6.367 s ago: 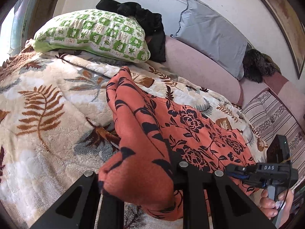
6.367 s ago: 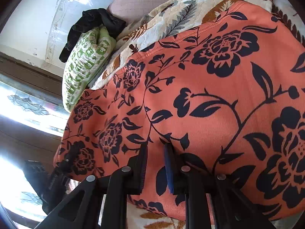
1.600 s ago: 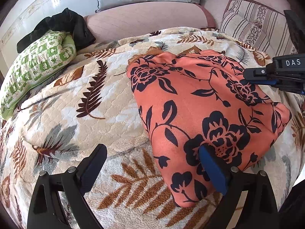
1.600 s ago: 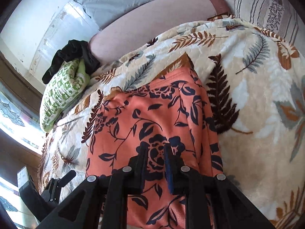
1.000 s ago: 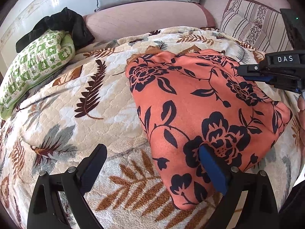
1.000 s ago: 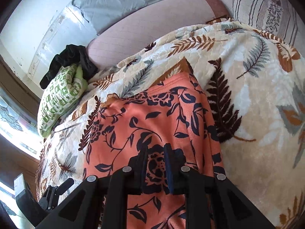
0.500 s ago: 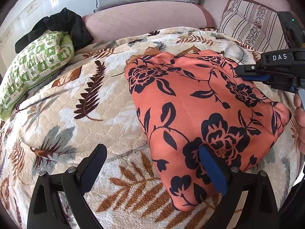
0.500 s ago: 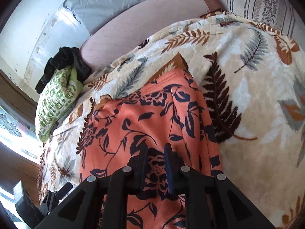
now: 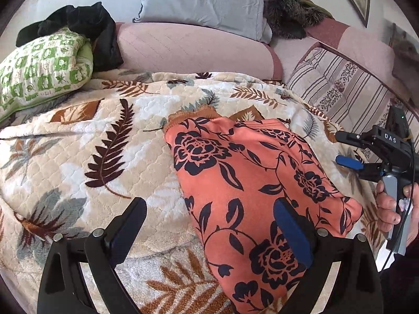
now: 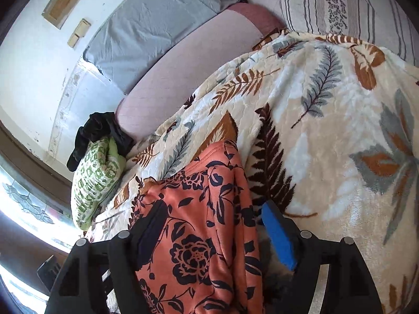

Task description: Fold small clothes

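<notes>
An orange garment with black flowers [image 9: 246,183] lies folded on the leaf-print blanket [image 9: 99,141]. It also shows in the right wrist view [image 10: 199,235]. My left gripper [image 9: 209,225] is open and empty, its fingers wide apart just above the garment's near left edge. My right gripper [image 10: 212,225] is open over the garment's right edge, holding nothing. The right gripper also shows in the left wrist view [image 9: 345,149], off the garment's far right side, jaws apart.
A green patterned pillow [image 9: 39,68] with a black cloth [image 9: 78,23] lies at the back left. A pink sofa back [image 9: 188,49], a grey cushion [image 9: 204,0] and a striped cushion [image 9: 337,89] stand behind the blanket.
My right gripper has opened and let go of the garment, which now lies flat. My left gripper stayed open and tilted up a little.
</notes>
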